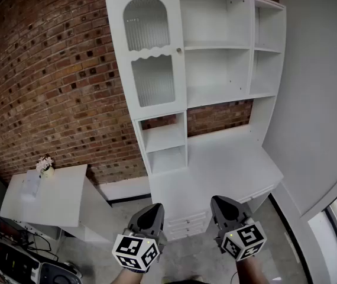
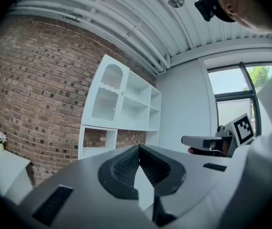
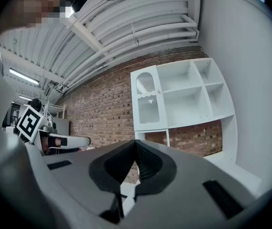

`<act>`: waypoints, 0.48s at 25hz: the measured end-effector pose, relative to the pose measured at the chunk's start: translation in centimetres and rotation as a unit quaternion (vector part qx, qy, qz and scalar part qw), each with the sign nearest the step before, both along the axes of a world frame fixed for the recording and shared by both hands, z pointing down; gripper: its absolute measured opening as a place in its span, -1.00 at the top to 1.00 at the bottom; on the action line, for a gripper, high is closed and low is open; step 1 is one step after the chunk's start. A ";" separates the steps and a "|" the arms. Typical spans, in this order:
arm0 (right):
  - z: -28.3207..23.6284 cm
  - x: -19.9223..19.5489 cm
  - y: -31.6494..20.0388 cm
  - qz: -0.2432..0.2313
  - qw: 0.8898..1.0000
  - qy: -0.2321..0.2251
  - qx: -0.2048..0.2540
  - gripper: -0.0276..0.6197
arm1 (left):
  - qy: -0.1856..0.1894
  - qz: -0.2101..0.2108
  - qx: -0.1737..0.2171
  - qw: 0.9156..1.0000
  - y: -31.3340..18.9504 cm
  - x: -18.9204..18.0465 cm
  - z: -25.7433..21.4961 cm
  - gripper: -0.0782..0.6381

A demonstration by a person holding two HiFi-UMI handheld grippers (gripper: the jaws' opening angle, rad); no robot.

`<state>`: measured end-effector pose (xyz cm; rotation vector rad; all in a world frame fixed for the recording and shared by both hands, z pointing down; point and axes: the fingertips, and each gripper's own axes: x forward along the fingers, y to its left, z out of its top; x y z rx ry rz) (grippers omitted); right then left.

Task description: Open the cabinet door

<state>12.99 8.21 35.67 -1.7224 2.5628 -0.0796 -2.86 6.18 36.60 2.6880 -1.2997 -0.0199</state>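
The tall white cabinet's door (image 1: 151, 52) is closed; it has two ribbed glass panes and a small knob (image 1: 179, 50) on its right edge. It also shows in the left gripper view as the door (image 2: 106, 95) and in the right gripper view as the door (image 3: 148, 101). My left gripper (image 1: 155, 207) and right gripper (image 1: 219, 201) hover side by side low in the head view, well short of the cabinet and below the desk's front. In their own views the left gripper (image 2: 138, 148) and right gripper (image 3: 136, 142) have their jaws together, with nothing between them.
Open shelves (image 1: 219, 46) fill the cabinet to the right of the door, with cubbies (image 1: 165, 138) below it. A white desk top (image 1: 233, 164) and drawers (image 1: 186, 223) stand in front of me. A side table (image 1: 50, 200) with a small flower vase (image 1: 45, 167) stands to the left. A grey wall (image 1: 316, 99) is on the right.
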 end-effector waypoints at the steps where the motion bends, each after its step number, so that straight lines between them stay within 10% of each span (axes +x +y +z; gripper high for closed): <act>1: 0.0 0.0 0.0 0.000 1.000 0.001 0.000 0.90 | -0.002 -0.002 0.002 1.000 -0.1 -0.1 -0.1 0.76; 12: -0.1 1.5 0.3 -0.004 1.000 -0.008 0.001 0.90 | -0.006 -0.009 0.005 1.000 0.0 0.8 -0.4 0.76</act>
